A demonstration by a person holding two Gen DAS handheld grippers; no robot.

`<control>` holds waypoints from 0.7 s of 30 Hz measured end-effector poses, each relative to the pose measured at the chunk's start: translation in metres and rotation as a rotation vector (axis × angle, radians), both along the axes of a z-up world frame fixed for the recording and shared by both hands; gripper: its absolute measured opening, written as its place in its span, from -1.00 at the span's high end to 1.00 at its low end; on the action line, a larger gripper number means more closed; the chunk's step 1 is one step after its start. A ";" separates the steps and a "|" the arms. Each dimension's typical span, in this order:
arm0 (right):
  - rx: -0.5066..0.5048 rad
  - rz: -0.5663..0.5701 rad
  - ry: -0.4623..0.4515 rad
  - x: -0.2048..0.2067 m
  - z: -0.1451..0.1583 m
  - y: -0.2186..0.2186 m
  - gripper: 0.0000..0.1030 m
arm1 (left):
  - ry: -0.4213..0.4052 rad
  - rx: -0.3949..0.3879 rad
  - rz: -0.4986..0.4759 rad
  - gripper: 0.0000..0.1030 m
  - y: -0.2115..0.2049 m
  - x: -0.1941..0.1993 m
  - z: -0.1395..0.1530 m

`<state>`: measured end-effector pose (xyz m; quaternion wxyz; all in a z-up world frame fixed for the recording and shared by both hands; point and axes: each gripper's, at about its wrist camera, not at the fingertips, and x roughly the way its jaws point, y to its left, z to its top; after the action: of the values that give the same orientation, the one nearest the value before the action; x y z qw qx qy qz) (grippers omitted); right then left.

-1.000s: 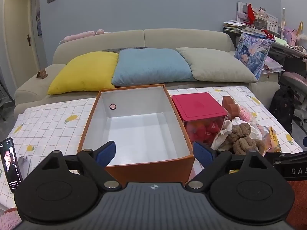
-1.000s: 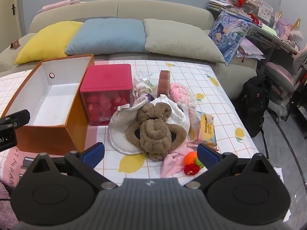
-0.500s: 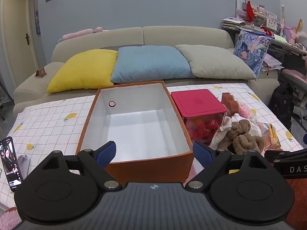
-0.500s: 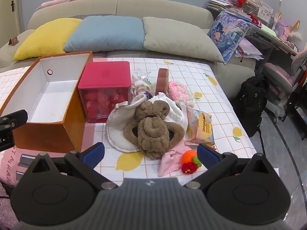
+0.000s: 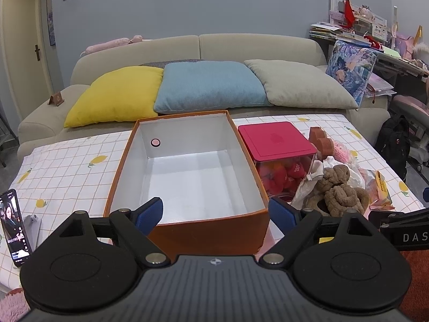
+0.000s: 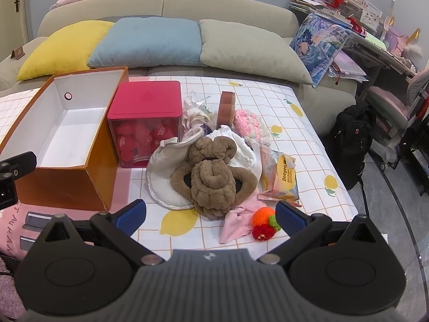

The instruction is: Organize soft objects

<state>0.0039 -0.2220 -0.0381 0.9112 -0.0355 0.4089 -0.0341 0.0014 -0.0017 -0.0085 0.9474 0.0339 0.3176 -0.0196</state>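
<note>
An open, empty orange box (image 5: 211, 230) with a white inside stands on the table; it also shows in the right wrist view (image 6: 64, 187). To its right lies a pile of soft things: brown plush slippers (image 6: 211, 179), a white cloth (image 6: 166, 171), a pink cloth (image 6: 238, 222), a pink knitted piece (image 6: 249, 123) and an orange-and-red crochet toy (image 6: 265, 222). The slippers also show in the left wrist view (image 5: 337, 190). My left gripper (image 5: 215, 214) is open and empty in front of the box. My right gripper (image 6: 210, 217) is open and empty just before the pile.
A clear box with a red lid (image 6: 146, 123) holding red soft pieces stands between the orange box and the pile. A yellow wipes pack (image 6: 281, 179) lies at the pile's right. A phone (image 5: 12, 228) stands at the left. A sofa with cushions (image 5: 209, 86) is behind the table.
Both grippers have drawn back and risen slightly, so the table sits lower and farther in each view. Both stay open and empty. Nothing on the table has moved.
</note>
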 end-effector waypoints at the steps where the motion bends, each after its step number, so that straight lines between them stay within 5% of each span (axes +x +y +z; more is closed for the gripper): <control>1: 0.001 0.000 0.000 0.000 0.000 0.000 -0.95 | 0.001 0.000 -0.001 -1.00 0.000 0.000 0.000; 21: -0.002 0.003 0.009 0.001 -0.001 0.002 -0.95 | 0.004 0.001 -0.009 -1.00 -0.003 -0.001 -0.002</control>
<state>0.0052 -0.2204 -0.0388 0.9094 -0.0372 0.4128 -0.0333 0.0001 -0.0044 -0.0105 0.9467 0.0355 0.3193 -0.0236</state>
